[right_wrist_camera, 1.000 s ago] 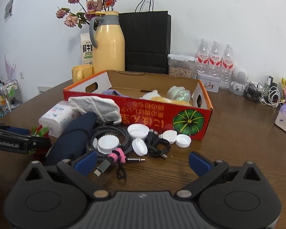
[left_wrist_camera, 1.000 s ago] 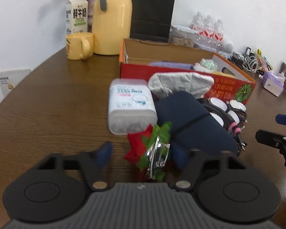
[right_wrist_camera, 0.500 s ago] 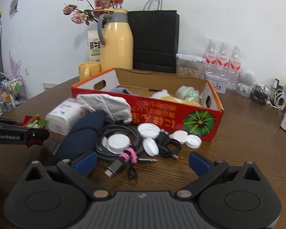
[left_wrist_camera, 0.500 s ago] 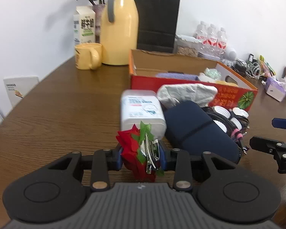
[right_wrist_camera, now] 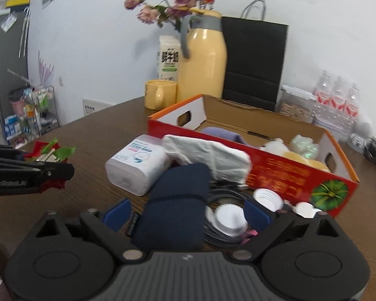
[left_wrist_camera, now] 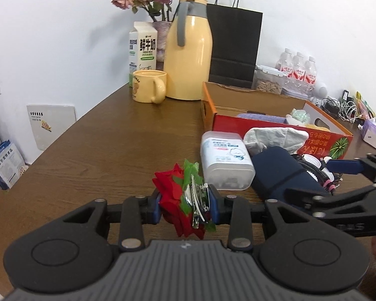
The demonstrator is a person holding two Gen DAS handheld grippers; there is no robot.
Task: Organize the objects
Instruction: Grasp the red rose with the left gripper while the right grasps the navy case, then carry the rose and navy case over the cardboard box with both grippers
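My left gripper [left_wrist_camera: 185,207] is shut on a red fabric flower hair clip [left_wrist_camera: 173,183] with green leaves and a metal clasp, held just above the brown table [left_wrist_camera: 112,150]. In the right wrist view that clip [right_wrist_camera: 55,150] shows at the far left in the left gripper [right_wrist_camera: 50,170]. My right gripper [right_wrist_camera: 187,212] straddles a navy pouch [right_wrist_camera: 180,195]; its jaws are closing, and the pads stand apart from the pouch. Around the pouch lie a white plastic box [right_wrist_camera: 137,165], a white cloth [right_wrist_camera: 208,153], and a black cable coil with white caps [right_wrist_camera: 228,218]. Behind them stands a red cardboard box [right_wrist_camera: 288,170].
At the back stand a yellow jug [left_wrist_camera: 190,57], a yellow mug [left_wrist_camera: 149,85], a milk carton [left_wrist_camera: 143,47], a black paper bag [left_wrist_camera: 234,47] and water bottles [left_wrist_camera: 298,72]. Cables [left_wrist_camera: 343,107] and a tissue pack [left_wrist_camera: 373,135] lie far right. Bare wood stretches left of the clutter.
The left gripper closed on the flower clip and lifted it off the table toward the left. The right gripper swung left over the navy pouch.
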